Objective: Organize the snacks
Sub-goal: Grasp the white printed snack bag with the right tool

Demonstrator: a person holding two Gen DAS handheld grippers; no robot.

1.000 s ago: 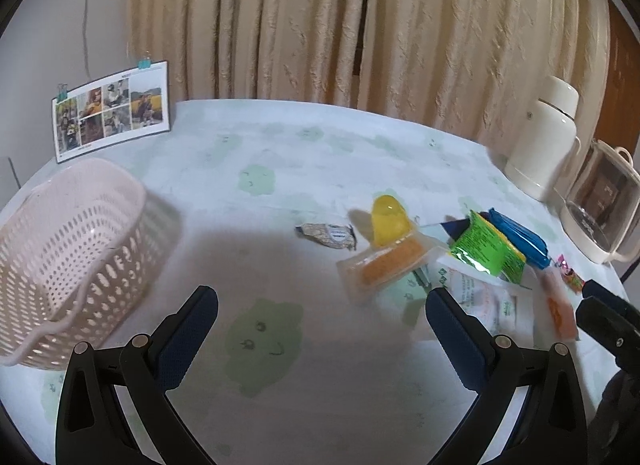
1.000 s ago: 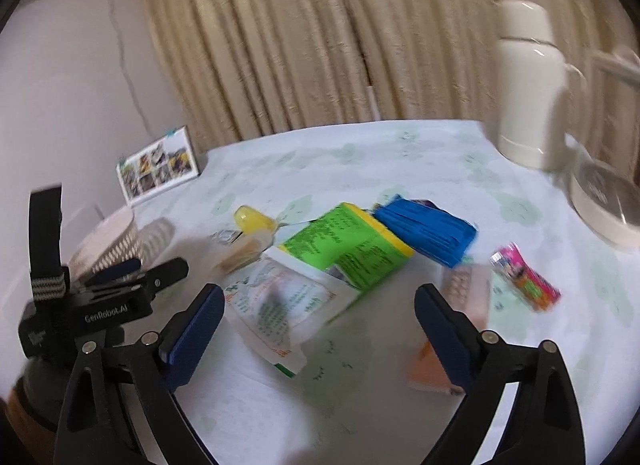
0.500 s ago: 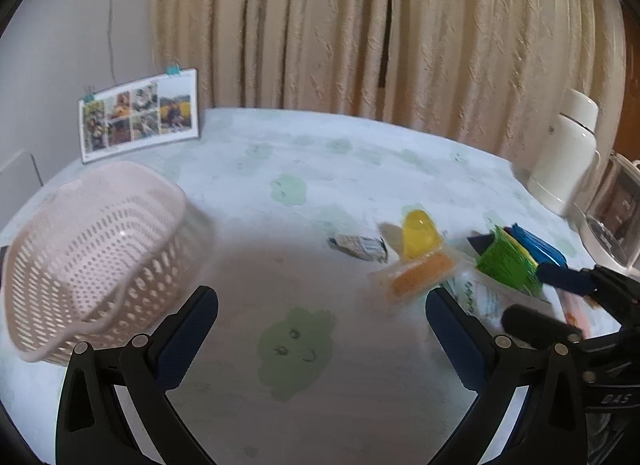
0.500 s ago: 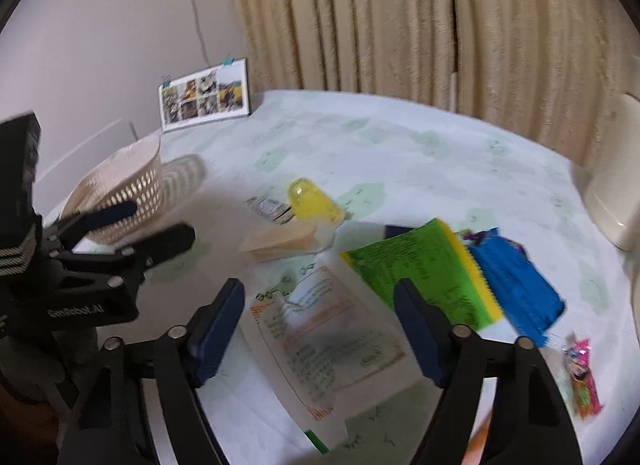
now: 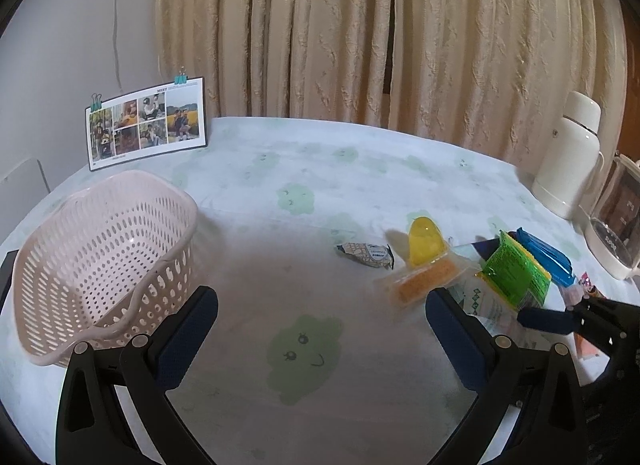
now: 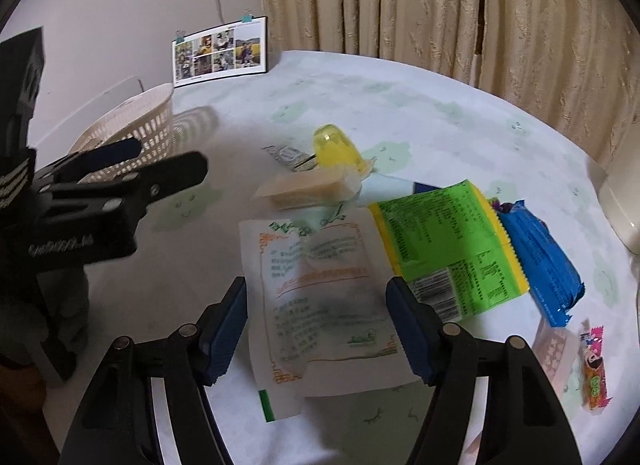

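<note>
Readable text:
- Photo calendar [image 5: 146, 124], standing behind the pink basket [image 5: 100, 261]: heading "MEET" at top edge.
- Left gripper [image 6: 132, 173] body, in front of the basket in the right wrist view: white lettering, blurred, roughly "GenRobot.AI".
- Small grey wrapper [image 5: 366, 256], right of the basket: label too small to read.
- White packet [image 6: 324, 285], green packet [image 6: 444, 241]: print illegible.

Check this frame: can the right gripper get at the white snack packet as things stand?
Probably yes. The right gripper hangs open directly over the white snack packet, which lies flat with nothing on top; only the green packet meets its right edge.
</note>
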